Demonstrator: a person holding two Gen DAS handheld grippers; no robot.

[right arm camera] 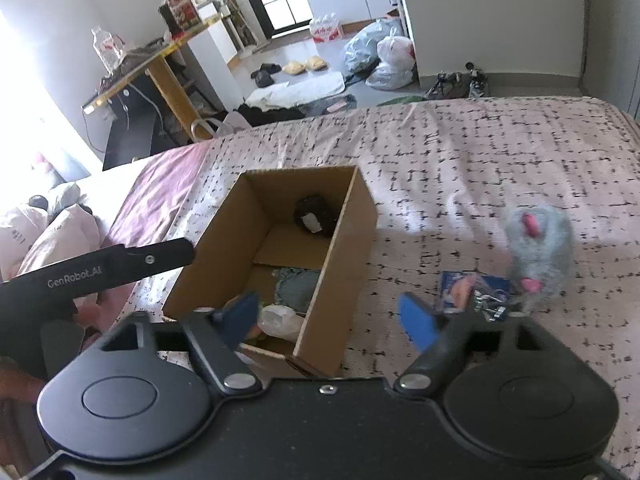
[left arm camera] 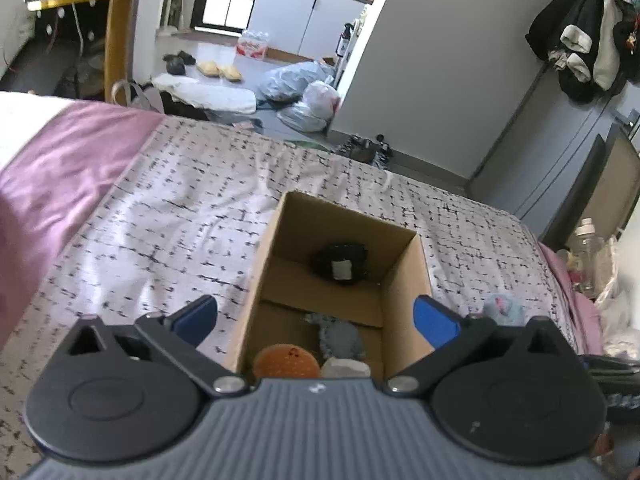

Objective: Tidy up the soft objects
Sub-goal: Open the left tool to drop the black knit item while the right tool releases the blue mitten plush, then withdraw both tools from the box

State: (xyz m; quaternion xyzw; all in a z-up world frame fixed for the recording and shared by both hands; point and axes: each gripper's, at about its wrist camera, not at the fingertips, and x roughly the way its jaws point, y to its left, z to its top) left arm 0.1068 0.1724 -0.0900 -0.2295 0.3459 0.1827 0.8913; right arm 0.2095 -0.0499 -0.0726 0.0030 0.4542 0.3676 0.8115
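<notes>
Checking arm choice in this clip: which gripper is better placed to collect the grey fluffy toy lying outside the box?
Right. The grey fluffy toy lies just beyond the open right gripper; the left gripper hangs over the cardboard box.

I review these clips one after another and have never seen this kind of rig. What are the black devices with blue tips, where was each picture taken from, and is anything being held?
No robot here: a person holds a two-finger gripper in each hand, each with a fisheye camera looking along its blue fingers. The left gripper hovers over an open cardboard box on a patterned bedspread. The right gripper sees the same box from the other side. Both are open and hold nothing. Inside lie a black soft item, a grey plush and an orange toy. A fluffy grey toy still lies on the bed.
</notes>
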